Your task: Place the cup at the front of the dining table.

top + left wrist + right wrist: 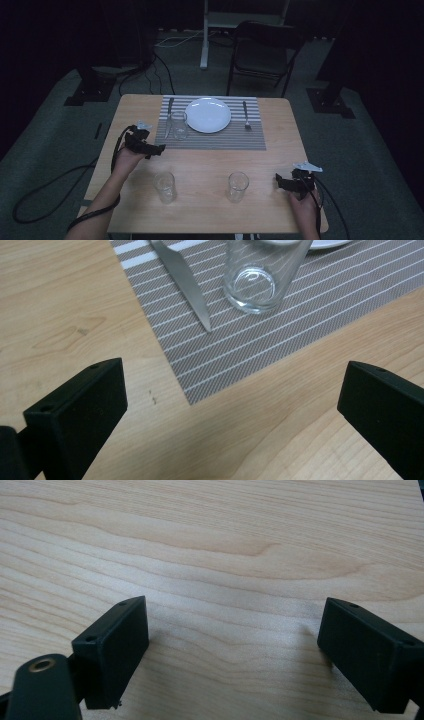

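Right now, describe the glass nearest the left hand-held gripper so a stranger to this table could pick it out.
Start at the grey striped placemat on the far half of the wooden table. At its left side, between the knife and the white plate, stands a clear glass, upright and empty. It is the one glass on the mat; the other two glasses stand on bare wood near the table's front edge.

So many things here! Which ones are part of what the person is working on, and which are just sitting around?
In the job:
clear drinking glass on the striped placemat
left gripper, open beside it
two clear glasses on bare wood
right gripper, open

Just about:
round white plate
metal knife
metal fork
black folding chair
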`<state>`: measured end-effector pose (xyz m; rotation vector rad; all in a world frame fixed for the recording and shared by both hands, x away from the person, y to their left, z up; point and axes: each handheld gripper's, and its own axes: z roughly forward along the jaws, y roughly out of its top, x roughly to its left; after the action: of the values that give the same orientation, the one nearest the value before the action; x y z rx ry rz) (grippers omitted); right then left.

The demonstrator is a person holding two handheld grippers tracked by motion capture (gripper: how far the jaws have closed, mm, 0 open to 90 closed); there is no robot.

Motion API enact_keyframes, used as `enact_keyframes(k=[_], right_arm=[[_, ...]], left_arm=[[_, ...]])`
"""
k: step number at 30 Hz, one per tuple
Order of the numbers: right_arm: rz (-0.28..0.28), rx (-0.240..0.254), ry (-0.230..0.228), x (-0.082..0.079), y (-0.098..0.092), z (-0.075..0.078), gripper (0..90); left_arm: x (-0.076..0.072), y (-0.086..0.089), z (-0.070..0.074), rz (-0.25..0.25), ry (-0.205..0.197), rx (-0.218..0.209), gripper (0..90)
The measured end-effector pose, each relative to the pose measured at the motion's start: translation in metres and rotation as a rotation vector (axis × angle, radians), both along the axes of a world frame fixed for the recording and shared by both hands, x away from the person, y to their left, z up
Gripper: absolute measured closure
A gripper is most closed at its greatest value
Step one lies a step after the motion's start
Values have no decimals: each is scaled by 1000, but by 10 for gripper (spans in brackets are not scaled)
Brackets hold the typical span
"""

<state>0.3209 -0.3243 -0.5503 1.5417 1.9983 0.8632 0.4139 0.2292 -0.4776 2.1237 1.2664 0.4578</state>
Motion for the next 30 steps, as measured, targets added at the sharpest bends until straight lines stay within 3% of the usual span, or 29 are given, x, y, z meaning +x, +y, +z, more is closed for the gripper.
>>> enact_keyframes(k=[5, 9, 16, 19, 21, 24, 28, 30], right_arm=[[0, 0, 0, 0, 0, 0, 127], [0, 0, 0, 0, 0, 0, 127], [0, 0, 0, 0, 0, 0, 127], [0, 0, 0, 0, 0, 0, 127], [0, 1, 0, 0, 0, 0, 127], [0, 0, 0, 0, 0, 0, 127], [0, 0, 0, 0, 0, 0, 127], [0, 0, 0, 0, 0, 0, 127]], left_arm=[[-11, 9, -9, 2, 11, -6, 1], [-19, 19, -15, 31, 10, -17, 0], [-34, 37, -24, 97, -18, -28, 1], [-42, 45, -30, 131, -58, -33, 1], [-45, 50, -35, 141, -48, -47, 1], [-51, 56, -42, 153, -34, -35, 1], [-61, 62, -50, 199, -64, -55, 1], [-64, 64, -53, 209, -63, -46, 1]])
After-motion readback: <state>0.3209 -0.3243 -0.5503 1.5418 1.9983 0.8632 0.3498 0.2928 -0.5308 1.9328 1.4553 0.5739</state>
